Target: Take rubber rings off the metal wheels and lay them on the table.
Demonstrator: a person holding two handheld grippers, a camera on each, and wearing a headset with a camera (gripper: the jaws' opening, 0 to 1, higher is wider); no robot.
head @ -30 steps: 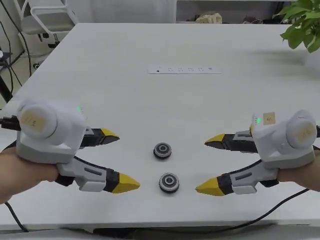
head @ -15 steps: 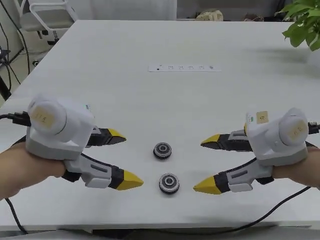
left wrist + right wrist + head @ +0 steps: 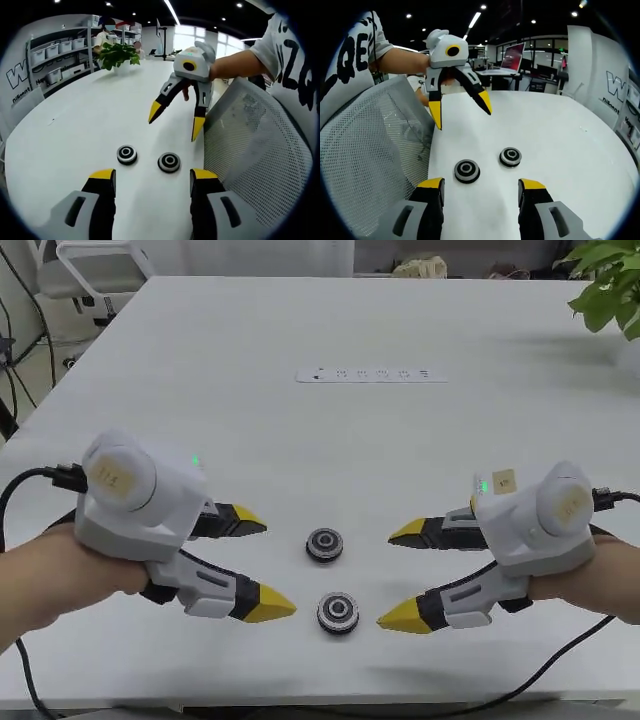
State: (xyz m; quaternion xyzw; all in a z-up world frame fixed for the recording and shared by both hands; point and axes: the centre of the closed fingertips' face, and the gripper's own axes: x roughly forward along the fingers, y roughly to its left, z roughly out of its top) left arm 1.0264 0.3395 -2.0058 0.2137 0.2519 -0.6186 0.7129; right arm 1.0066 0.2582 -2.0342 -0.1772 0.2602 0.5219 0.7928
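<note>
We see two small metal wheels [image 3: 338, 612] lying flat, black rubber rings [image 3: 457, 171] on both, between the left gripper [image 3: 277, 566] and right gripper [image 3: 386, 579], touching neither.

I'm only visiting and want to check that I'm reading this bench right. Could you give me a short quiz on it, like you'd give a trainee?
1. How many wheels lie on the table? A) one B) two C) four
2. True or false: the left gripper is shut on a wheel.
3. Fill in: far across the table from the wheels lies a white ___.

Key: 1 B. 2 false: its jaws stand open, clear of both wheels. 3 power strip.
</note>
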